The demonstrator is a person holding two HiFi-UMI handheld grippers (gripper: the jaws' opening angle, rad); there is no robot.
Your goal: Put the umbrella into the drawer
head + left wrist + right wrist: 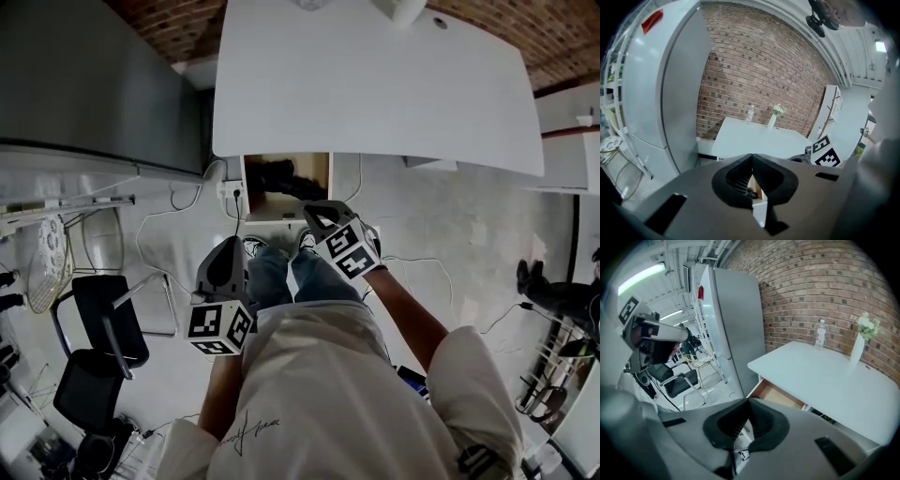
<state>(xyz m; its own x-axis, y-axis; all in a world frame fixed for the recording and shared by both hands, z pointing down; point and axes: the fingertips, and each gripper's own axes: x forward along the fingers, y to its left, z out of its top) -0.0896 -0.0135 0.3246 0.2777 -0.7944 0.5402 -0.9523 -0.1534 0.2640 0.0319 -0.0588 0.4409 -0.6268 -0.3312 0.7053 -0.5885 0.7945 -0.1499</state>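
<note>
Under the near edge of the white table, the drawer stands pulled out. The umbrella shows as a dark shape lying inside it, toward the drawer's left side; its details are too dim to make out. Both grippers hang in front of the drawer, clear of it, above the person's legs.

The left gripper is lower in the head view and just beside the left knee. Its jaws are pressed together with nothing between them, as the left gripper view shows.

The right gripper is near the drawer's front right corner. Its jaws are likewise closed tight and empty. Its view looks over the drawer's wooden inside and along the table top.

At the table's far edge, by the brick wall, stand a bottle and a vase with pale flowers, the two well apart. A grey refrigerator stands off the table's left edge. Black chairs stand on the floor to the person's left.
</note>
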